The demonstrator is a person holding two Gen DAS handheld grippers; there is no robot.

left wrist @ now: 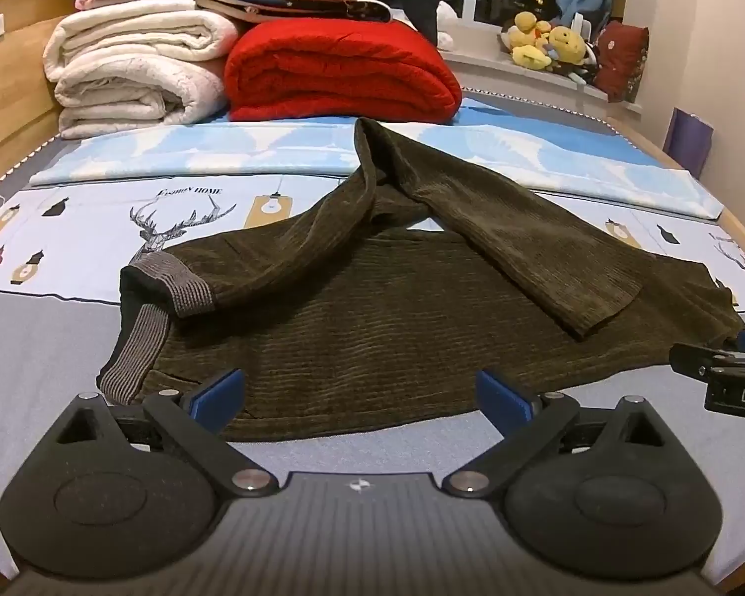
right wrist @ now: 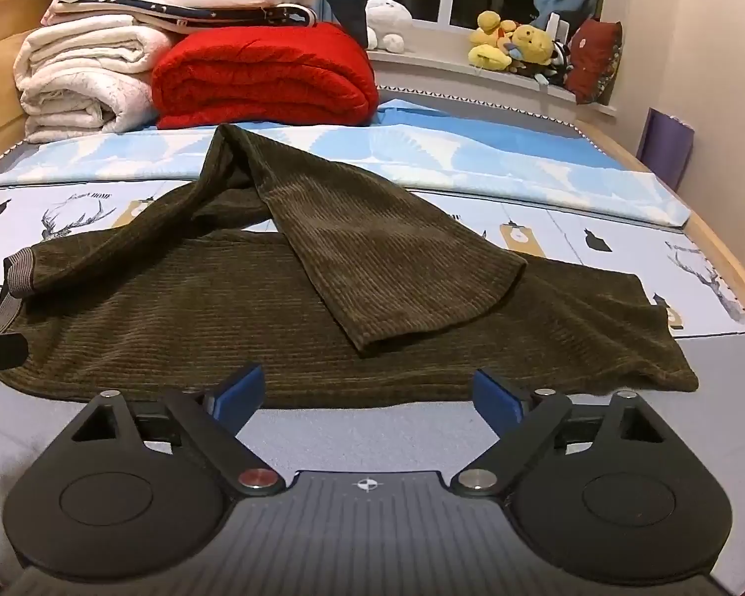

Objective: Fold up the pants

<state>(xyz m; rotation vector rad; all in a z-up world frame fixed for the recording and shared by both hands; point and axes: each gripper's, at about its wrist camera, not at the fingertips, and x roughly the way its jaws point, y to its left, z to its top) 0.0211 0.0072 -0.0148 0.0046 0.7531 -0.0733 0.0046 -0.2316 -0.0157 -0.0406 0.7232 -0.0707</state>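
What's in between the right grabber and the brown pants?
Only bare grey bedsheet. The right wrist view shows the right gripper open, just short of the pants.

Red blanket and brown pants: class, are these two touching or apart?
Apart. In the right wrist view, a strip of blue sheet separates the red blanket from the farthest fold of the brown pants.

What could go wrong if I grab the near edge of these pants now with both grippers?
1. The upper leg lies bunched and crossed over the lower leg; lifting the near edge could fold that twist in.
2. The left gripper and right gripper are open just above the near hem, so the fingers may pinch the bedsheet as well.
3. The waistband is curled, so the edges may not line up.
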